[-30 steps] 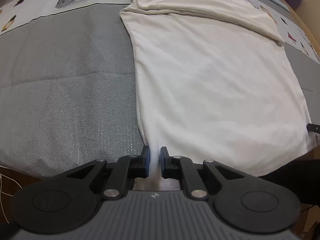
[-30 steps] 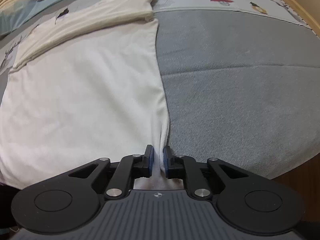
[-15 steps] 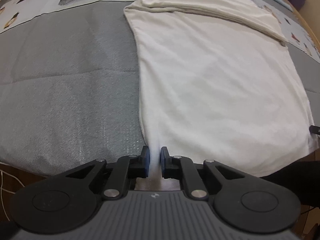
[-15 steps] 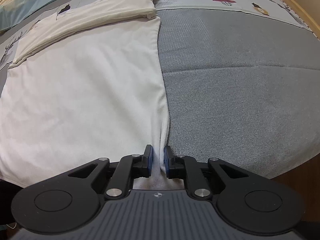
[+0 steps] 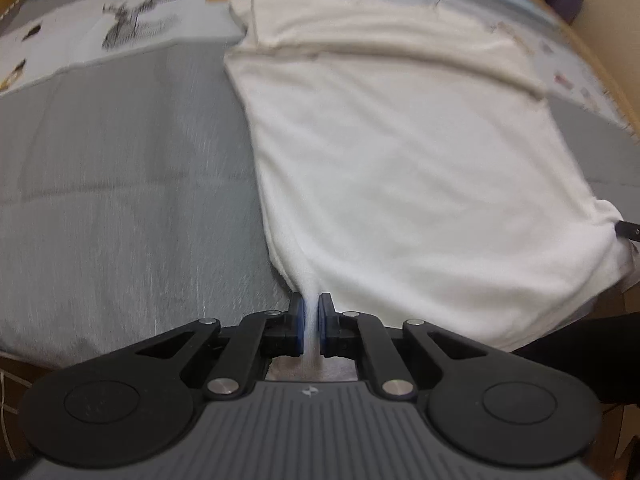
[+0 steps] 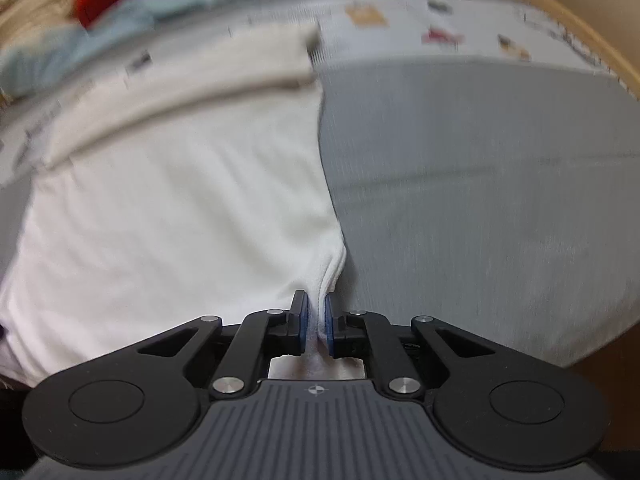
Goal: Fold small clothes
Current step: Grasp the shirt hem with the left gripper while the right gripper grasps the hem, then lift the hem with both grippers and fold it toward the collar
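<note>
Left wrist view: your left gripper (image 5: 311, 322) has just been closing, clamped on the white shirt (image 5: 408, 184) corner; right gripper (image 6: 316, 322) likewise. Shirt lies on the bed (image 5: 120, 184), corners lifted since earlier.

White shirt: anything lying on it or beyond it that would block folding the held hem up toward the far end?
Nothing visible does. The left gripper and right gripper each pinch a near corner of the white shirt; its body lies flat and bare up to the folded sleeves. The grey bedspread beside it is bare.
</note>
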Tool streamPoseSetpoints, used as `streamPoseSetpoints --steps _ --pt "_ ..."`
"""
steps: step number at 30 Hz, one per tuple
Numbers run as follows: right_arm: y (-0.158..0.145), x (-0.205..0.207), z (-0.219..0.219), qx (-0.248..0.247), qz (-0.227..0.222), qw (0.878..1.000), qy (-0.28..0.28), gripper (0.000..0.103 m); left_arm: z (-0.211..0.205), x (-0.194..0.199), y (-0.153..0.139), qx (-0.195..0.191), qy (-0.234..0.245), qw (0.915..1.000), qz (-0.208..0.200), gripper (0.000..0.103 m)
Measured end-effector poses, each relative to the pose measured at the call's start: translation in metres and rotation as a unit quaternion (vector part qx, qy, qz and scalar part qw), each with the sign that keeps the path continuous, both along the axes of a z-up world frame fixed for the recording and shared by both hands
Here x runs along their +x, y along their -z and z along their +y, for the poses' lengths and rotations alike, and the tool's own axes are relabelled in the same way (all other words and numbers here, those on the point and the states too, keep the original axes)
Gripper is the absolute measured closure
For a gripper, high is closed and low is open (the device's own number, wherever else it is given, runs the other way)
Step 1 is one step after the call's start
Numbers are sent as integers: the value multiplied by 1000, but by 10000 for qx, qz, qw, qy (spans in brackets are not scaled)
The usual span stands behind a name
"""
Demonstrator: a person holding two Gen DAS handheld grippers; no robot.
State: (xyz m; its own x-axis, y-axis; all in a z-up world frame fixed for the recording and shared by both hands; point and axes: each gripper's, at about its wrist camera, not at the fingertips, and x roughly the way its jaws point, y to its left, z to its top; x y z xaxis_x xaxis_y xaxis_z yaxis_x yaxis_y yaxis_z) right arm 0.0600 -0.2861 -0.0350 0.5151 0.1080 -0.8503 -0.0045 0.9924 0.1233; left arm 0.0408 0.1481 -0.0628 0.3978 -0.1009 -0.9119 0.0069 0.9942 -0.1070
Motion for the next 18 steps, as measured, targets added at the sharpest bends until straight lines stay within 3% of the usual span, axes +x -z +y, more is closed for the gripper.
streamPoseSetpoints --steps 3,6,9,18 --pt "-26 -3 -6 272 -379 9989 9 95 3 -9 -26 -217 27 9985 -492 97" --pt "-57 -11 -22 871 -699 9934 270 95 6 -23 -54 -388 5 9951 -912 97" --pt "-86 -24 -34 1059 -1077 9882 267 96 9 -41 -82 -544 35 9902 -1285 98" --pt "-167 -100 -72 1901 -1920 9622 327 96 22 -124 -172 -958 329 9752 -1967 98"
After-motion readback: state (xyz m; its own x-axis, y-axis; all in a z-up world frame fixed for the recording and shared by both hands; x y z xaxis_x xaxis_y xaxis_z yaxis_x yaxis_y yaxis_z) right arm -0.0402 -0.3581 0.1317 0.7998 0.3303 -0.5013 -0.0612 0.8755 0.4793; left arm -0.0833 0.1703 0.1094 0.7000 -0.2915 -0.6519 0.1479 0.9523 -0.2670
